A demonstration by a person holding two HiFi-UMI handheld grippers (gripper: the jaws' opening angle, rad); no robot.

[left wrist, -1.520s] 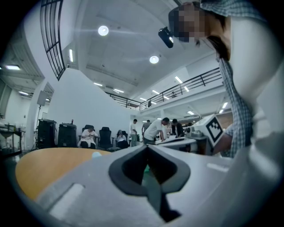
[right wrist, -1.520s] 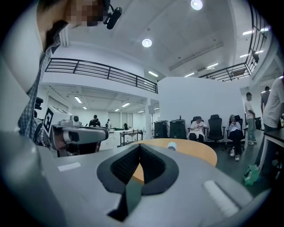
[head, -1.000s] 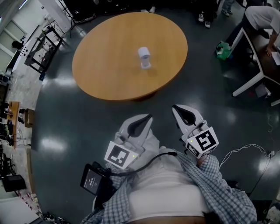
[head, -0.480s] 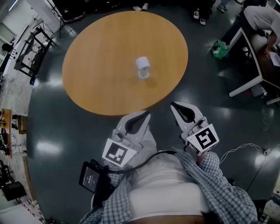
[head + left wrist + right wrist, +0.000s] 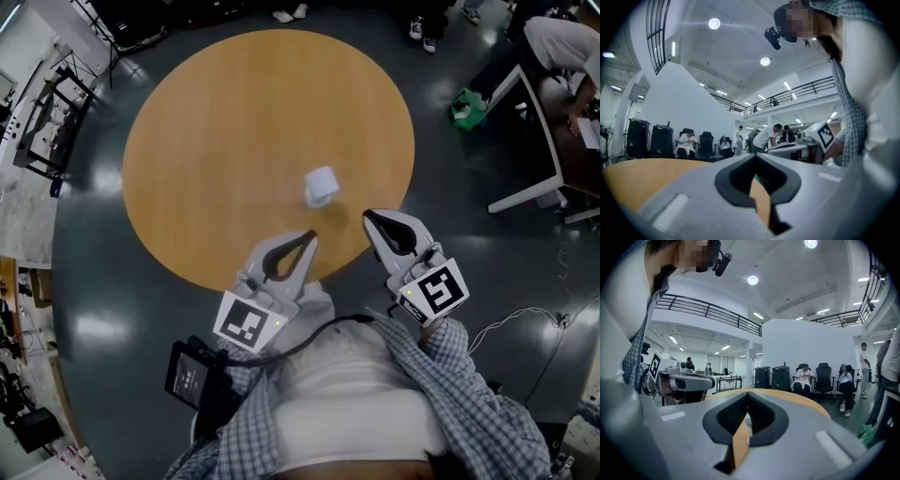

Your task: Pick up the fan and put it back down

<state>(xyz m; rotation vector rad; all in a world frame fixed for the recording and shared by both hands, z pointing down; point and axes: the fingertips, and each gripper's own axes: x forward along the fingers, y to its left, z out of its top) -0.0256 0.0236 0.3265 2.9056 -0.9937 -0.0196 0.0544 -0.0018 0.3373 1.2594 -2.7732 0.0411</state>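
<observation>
The fan point(image 5: 322, 187) is small and white and stands on the round wooden table point(image 5: 206, 141), right of its middle and toward the near edge. My left gripper point(image 5: 310, 234) is shut and empty, with its tip over the table's near edge, below and a little left of the fan. My right gripper point(image 5: 367, 216) is shut and empty too, just below and right of the fan and apart from it. The left gripper view shows shut jaw tips point(image 5: 756, 154) above the tabletop point(image 5: 642, 176). The right gripper view shows shut tips point(image 5: 747, 393) with the fan point(image 5: 748, 422) small through the hollow between the jaws.
A white desk point(image 5: 525, 141) with a person at it stands at the right, with a green bag point(image 5: 466, 108) beside it. A metal rack point(image 5: 42, 117) stands at the left. A cable point(image 5: 525, 319) lies on the dark floor at the lower right. Seated people are beyond the table.
The table and fan have come closer in the head view. Both grippers have gone forward from over the floor to the table's near edge, still shut.
</observation>
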